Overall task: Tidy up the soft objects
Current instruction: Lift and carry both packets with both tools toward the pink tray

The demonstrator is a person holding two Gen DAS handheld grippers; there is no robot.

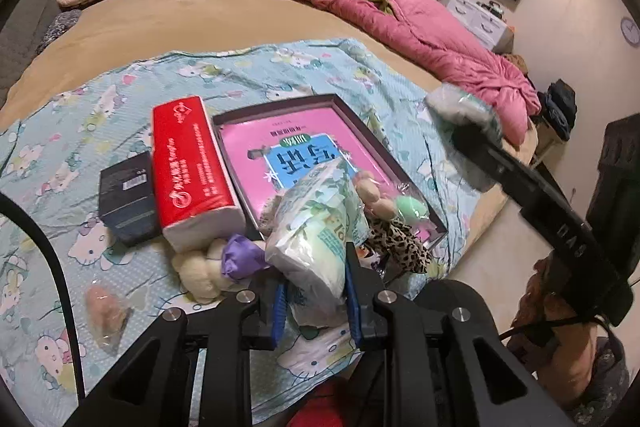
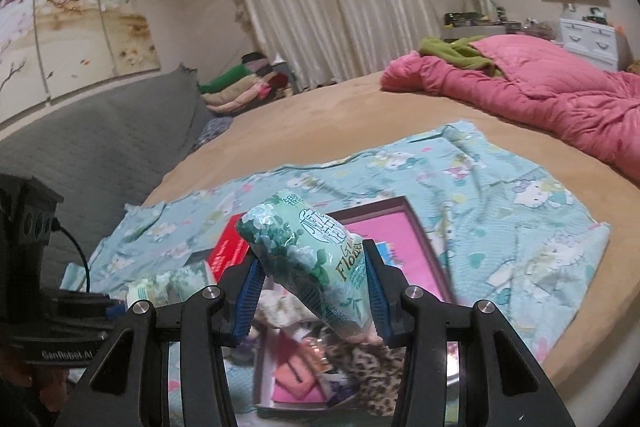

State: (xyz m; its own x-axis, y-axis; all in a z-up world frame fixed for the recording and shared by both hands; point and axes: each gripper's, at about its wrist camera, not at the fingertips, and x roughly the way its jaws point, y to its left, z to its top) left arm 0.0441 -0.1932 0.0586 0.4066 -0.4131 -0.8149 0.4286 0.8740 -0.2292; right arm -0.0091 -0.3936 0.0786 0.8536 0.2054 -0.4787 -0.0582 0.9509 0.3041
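Left gripper [image 1: 316, 291]: we see its blue pads [image 1: 352, 291] pressing a pale green tissue pack [image 1: 316, 231] from both sides; the fingers stand narrow and the pack is lifted above the bed.
Right gripper [image 2: 314, 291]: its fingers hold a green flower-print tissue pack [image 2: 316, 259] between the blue pads [image 2: 376, 291]; the pack stands tilted, its top end leaning to the left.
Cartoon sheet [image 1: 80, 131]: light blue, spread on the tan bed [image 1: 180, 11], under all the small things.
Shallow box [image 1: 240, 115]: dark rim, pink bottom with a blue printed panel; it lies on the sheet, just beyond the left pack.
Red tissue pack [image 1: 192, 167]: it lies just beside the left rim of the box.
Dark small box [image 1: 128, 203]: to the left of the red pack, touching it.
Leopard-print cloth [image 1: 400, 239]: at the near corner of the box.
Cream plush [image 1: 200, 267] and purple soft thing [image 1: 240, 255]: on the sheet, before the red pack.
Pink quilt [image 1: 420, 27]: far on the bed, well apart.
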